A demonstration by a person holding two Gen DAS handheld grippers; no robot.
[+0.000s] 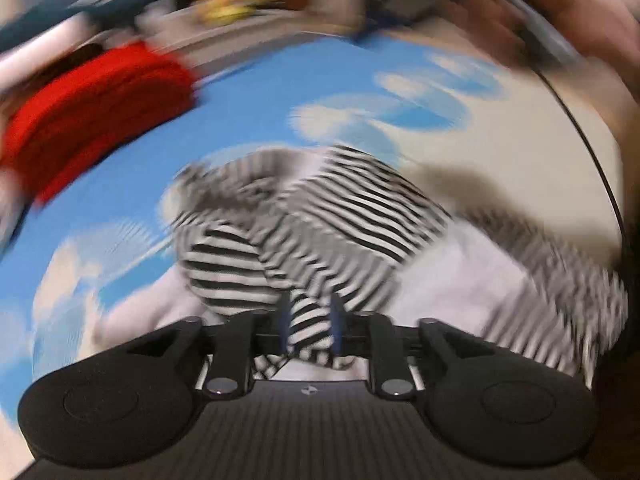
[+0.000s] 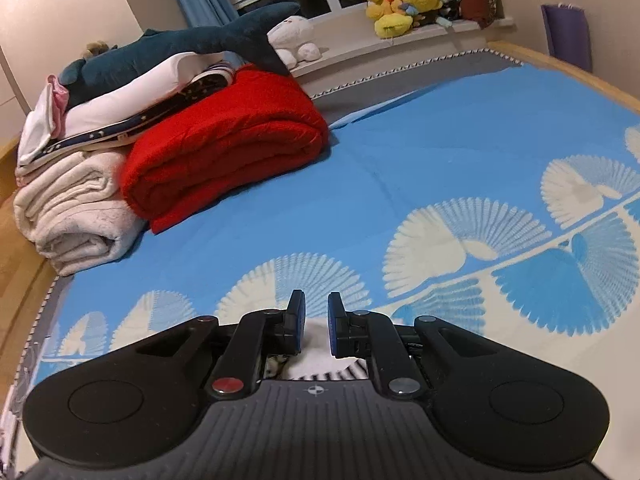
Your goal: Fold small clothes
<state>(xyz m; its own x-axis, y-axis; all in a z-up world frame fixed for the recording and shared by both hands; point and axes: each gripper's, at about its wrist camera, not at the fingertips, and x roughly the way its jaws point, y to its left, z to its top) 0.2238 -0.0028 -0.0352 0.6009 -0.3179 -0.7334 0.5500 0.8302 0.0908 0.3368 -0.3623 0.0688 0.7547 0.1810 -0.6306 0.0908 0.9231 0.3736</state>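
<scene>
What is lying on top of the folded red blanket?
A white and navy star-patterned bedding stack leans on the red blanket, with a blue plush shark above. What lies under that stack is covered.

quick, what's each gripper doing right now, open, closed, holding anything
Left gripper: striped garment sits between the jaws; too blurred to tell if they clamp it.
Right gripper: jaws slightly apart, nothing between them.

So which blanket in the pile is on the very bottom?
The cream blanket. It lies on the bed beneath the folded white bedding, while the red blanket leans beside it.
</scene>
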